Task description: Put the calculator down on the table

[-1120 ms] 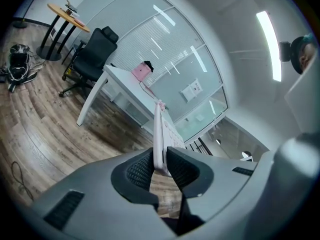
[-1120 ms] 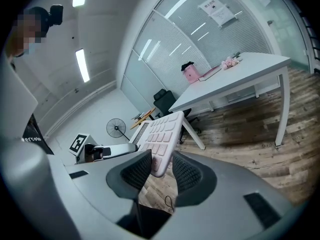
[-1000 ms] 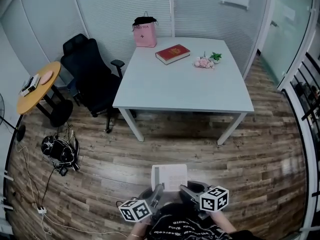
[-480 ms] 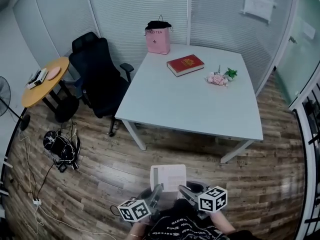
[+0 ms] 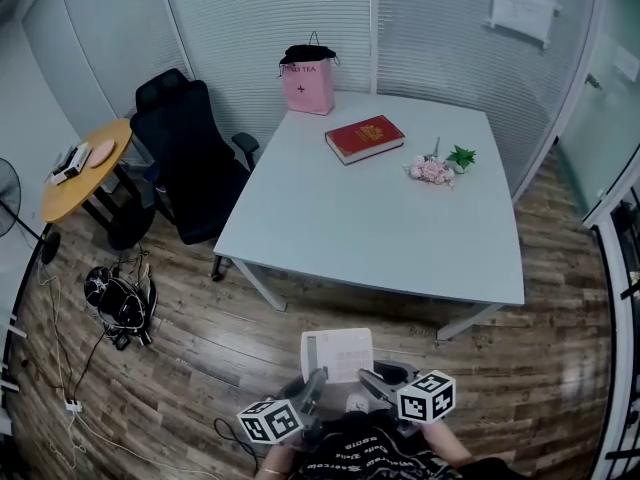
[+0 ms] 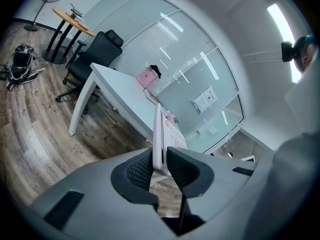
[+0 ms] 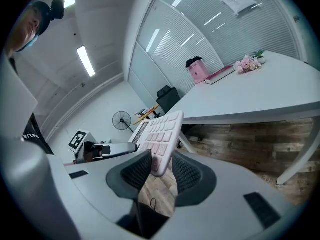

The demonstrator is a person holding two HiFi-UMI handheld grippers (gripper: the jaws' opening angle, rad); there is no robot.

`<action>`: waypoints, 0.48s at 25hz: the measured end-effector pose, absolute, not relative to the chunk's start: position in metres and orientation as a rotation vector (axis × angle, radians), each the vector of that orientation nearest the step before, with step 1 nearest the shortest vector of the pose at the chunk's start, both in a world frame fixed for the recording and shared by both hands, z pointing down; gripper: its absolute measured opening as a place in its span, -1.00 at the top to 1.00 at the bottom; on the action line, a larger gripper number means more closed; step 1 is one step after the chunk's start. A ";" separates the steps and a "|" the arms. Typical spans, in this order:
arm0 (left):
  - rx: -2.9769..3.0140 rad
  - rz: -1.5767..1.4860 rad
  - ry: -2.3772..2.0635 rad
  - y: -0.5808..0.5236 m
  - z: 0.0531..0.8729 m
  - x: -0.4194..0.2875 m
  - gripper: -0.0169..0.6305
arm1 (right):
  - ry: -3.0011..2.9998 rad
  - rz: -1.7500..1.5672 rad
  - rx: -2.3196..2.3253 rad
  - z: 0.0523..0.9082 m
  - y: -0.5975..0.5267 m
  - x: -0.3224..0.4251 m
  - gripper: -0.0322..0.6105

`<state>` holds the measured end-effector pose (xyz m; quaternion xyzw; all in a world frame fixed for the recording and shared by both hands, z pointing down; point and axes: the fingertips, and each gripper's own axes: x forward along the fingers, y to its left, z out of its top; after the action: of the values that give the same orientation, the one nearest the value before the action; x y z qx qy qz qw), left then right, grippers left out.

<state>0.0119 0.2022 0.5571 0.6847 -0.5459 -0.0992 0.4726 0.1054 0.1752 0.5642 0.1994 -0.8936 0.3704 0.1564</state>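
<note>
Your left hand-held gripper (image 6: 160, 166) is pinching the calculator (image 6: 157, 129) by its near left edge, pads pressed on the thin side of it. Your right hand-held gripper (image 7: 159, 170) is clamped on the near right corner, keys facing up. So the calculator hangs between the two of them, just in front of your body, over the wooden floor (image 5: 200, 358) and not over the worktop (image 5: 380, 218). The worktop's near edge lies well ahead of it, with a strip of bare floor between. Look at the room on that top: the whole near half is bare. The red book (image 5: 364, 138), the pink bag (image 5: 308, 80) and the small bunch of flowers (image 5: 432, 170) all sit toward the far side, the bag right at the far-left corner. Off the left edge a black office chair (image 5: 185, 158) stands close to the worktop, with a round yellow table (image 5: 85, 163) beyond it. A dark bag (image 5: 118, 303) lies on the floor to the left, well apart from the calculator.
</note>
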 end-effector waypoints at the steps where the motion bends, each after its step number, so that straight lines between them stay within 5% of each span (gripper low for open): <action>1: 1.676 -0.243 -1.337 0.197 0.558 0.015 0.67 | -2.557 1.058 0.570 0.565 0.170 0.109 0.47; 12: 1.661 -0.206 -1.321 0.157 0.568 0.019 0.67 | -2.530 1.123 0.600 0.576 0.134 0.113 0.47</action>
<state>0.0189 0.1574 0.5679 0.6818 -0.5422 -0.0846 0.4837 0.1130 0.1336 0.5765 0.2095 -0.8825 0.3917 0.1542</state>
